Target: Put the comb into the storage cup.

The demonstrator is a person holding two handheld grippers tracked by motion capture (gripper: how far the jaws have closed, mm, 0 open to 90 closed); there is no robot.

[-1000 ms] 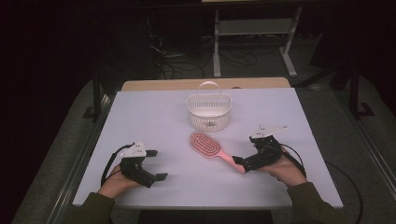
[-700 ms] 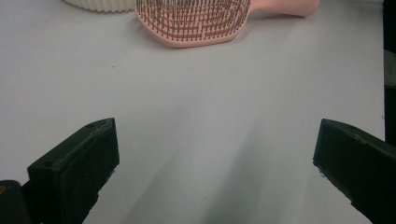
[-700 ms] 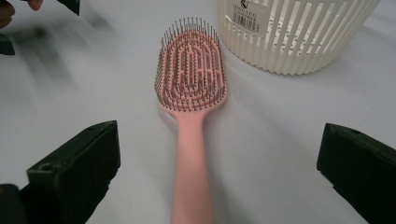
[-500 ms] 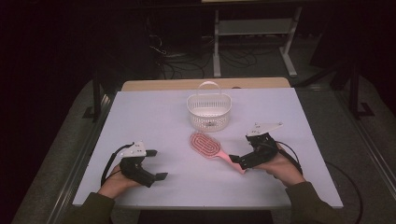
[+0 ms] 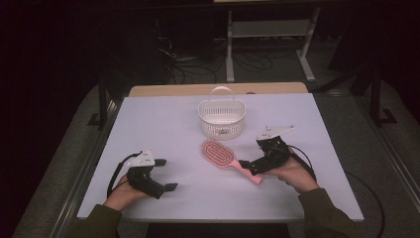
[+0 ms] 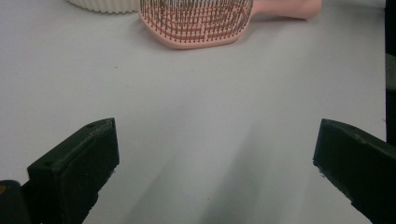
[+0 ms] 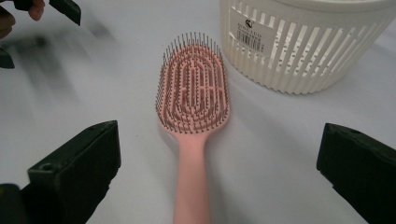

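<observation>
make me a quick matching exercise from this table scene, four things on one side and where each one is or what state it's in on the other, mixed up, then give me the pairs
1. hairbrush
2. basket
3. left gripper
4. right gripper

A. open, at the brush handle
B. white, at the far middle of the table
C. open, over bare table, away from the brush
D. pink, lying bristles up

Pairs: 1-D, 2-B, 3-C, 4-A

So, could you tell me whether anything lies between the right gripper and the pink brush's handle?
Nothing visible does. The right gripper is open, with the brush handle running straight up between its fingers and bare table on both sides. The basket stands beyond the brush head, off to one side, clear of the approach.
</observation>
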